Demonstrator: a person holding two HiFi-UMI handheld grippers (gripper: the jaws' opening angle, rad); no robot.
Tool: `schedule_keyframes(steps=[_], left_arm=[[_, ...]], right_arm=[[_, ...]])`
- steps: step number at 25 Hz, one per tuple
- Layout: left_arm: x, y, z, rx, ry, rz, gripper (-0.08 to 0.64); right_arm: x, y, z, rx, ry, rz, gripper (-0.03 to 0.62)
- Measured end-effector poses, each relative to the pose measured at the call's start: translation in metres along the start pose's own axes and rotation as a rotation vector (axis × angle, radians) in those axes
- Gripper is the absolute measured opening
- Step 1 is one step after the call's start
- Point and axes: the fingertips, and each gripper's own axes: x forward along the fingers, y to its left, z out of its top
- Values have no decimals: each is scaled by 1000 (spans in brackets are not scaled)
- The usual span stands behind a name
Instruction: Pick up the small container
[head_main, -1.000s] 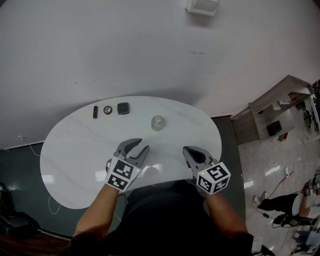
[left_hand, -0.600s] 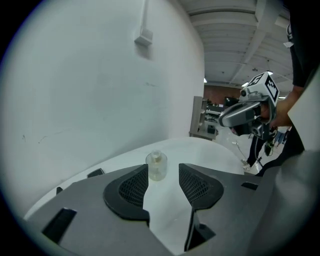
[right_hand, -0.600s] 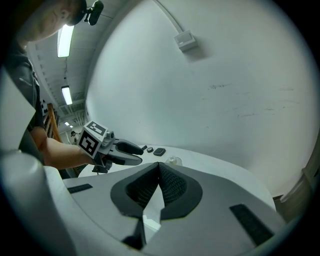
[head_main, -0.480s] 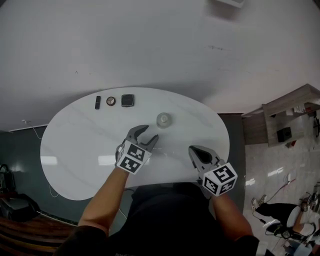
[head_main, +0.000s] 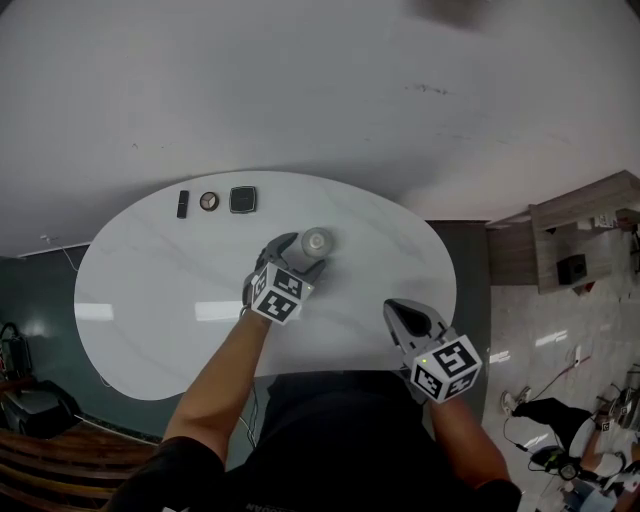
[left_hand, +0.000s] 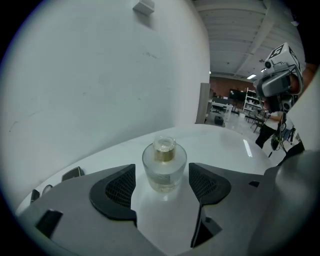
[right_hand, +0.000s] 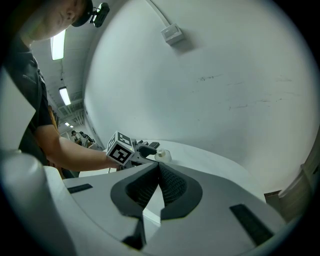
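Note:
The small container (head_main: 316, 241) is a round clear glass bottle with a gold neck, standing upright on the white oval table (head_main: 150, 300). My left gripper (head_main: 305, 250) has reached it. In the left gripper view the bottle (left_hand: 164, 165) stands between the two dark pads (left_hand: 118, 189), with a gap on each side, and the jaws are opening. My right gripper (head_main: 410, 315) hovers near the table's front edge, shut with nothing in it (right_hand: 157, 175). From the right gripper view the left gripper's marker cube (right_hand: 120, 149) and the bottle (right_hand: 162, 155) show ahead.
Three small dark items lie in a row at the table's far left: a slim black bar (head_main: 183, 203), a round piece (head_main: 209, 201) and a square black case (head_main: 243, 199). A white wall runs behind the table. Shelving (head_main: 585, 240) stands off to the right.
My left gripper moved forward across the table until its jaws reached either side of the bottle, and its jaws spread wider. The right gripper stayed about where it was, shut.

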Motion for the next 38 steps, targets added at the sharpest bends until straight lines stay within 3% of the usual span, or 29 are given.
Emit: schedule_keyframes(steps=[17,21,29,38], left_arm=[[64,-3,9,-23,-9,-38,342],[64,-2,11,-24,-28,-23,344],[61,-3,9,-42,25,-43,347],[24,-12,29,-30,16,-49,347]], right_arm=[[-20,-41,-22,51,55,-68,-6],[-25,-44,-23,53,50,-79,-6],[-31,-38,-20,52,28,-86,-6],[-37,-20,0,23,-31,-67,-6]])
